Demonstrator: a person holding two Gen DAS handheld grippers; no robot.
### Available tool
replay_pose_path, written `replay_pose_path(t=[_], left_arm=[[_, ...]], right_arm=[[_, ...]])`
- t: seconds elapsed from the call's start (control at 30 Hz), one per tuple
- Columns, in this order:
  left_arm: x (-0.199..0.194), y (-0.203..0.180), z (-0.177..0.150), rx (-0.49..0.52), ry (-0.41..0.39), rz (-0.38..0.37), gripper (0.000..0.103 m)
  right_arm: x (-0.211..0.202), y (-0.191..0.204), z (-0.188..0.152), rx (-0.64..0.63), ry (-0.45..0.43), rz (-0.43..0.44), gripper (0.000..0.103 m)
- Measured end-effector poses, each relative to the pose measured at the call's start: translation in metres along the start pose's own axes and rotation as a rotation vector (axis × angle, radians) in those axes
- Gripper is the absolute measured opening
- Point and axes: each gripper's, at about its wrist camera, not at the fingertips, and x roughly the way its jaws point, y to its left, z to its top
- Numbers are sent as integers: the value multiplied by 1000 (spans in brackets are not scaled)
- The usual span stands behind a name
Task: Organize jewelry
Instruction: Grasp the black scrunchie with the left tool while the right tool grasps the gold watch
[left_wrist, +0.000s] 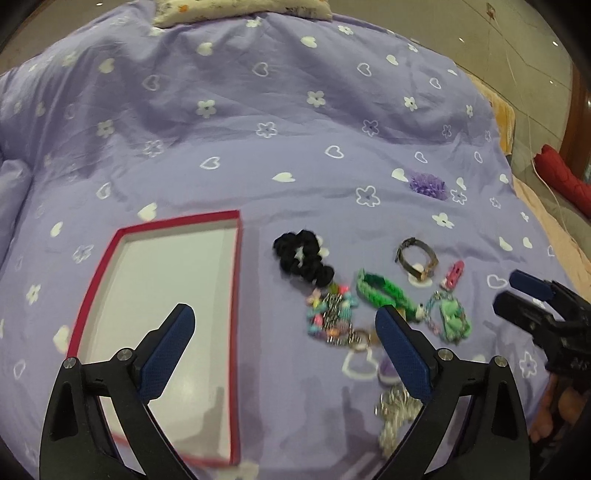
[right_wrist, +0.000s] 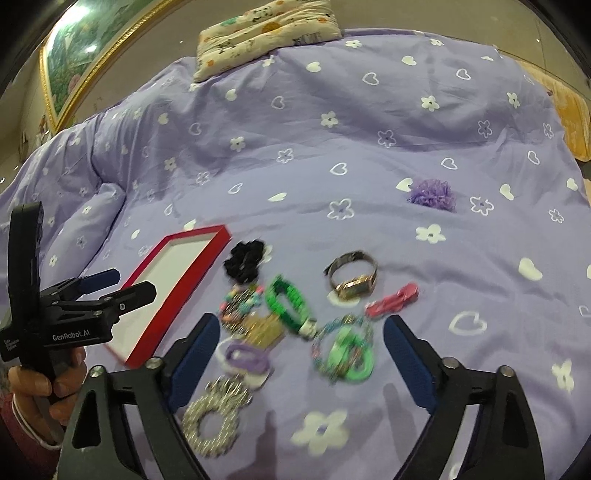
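Right of the empty red tray, jewelry pile sits bunched on the quilt; left gripper and right gripper both wide, empty — tangled pieces risk multi-grab.

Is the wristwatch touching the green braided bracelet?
Apart. The right wrist view shows bare purple bedspread between the wristwatch and the green braided bracelet.

left gripper black | blue pads | silver screws | "GenRobot.AI" marking
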Motion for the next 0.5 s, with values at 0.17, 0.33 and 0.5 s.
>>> replay_pose_path(t=[0.17, 0.33, 0.5], left_arm=[[34, 0, 17, -16, 68, -59, 92], [68, -1, 31, -35, 132, -81, 89], [104, -9, 40, -14, 191, -60, 89]], right_arm=[[30, -24, 21, 46, 42, -11, 73], [65, -49, 32, 96, 109, -26, 55], [95, -65, 42, 106, 164, -46, 46]])
